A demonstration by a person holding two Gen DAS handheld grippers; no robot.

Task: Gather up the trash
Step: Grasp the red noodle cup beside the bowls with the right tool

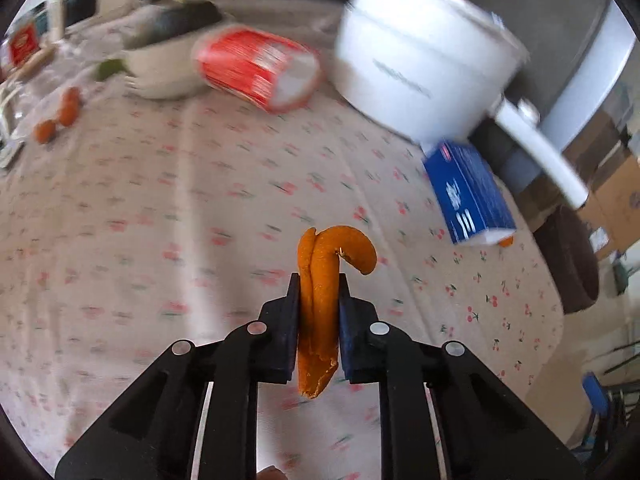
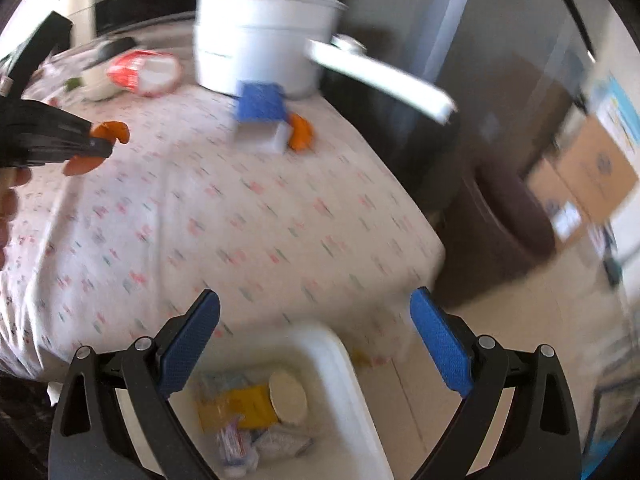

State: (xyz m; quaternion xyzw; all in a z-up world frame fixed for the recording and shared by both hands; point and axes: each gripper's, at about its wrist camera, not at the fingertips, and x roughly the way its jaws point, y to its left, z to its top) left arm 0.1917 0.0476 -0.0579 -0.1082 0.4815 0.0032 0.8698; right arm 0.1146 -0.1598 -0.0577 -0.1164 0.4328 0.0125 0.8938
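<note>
My left gripper (image 1: 319, 280) is shut on a curled orange peel (image 1: 324, 276) and holds it above the cherry-print tablecloth (image 1: 180, 220). The right wrist view shows that gripper (image 2: 102, 145) at the far left with the peel (image 2: 110, 131) in it. My right gripper (image 2: 316, 304) is open and empty, above a white bin (image 2: 340, 364) that holds several wrappers and a round lid. Another orange peel (image 2: 301, 132) lies beside a blue box (image 2: 260, 106); the box also shows in the left wrist view (image 1: 466, 192).
A white pot (image 1: 420, 60) with a long handle stands at the back. A red and white cup (image 1: 256, 68) lies on its side next to a white bowl (image 1: 164, 72). Small orange pieces (image 1: 60, 116) lie at the left. A dark stool (image 2: 516, 216) and cardboard boxes (image 2: 592, 172) stand right of the table.
</note>
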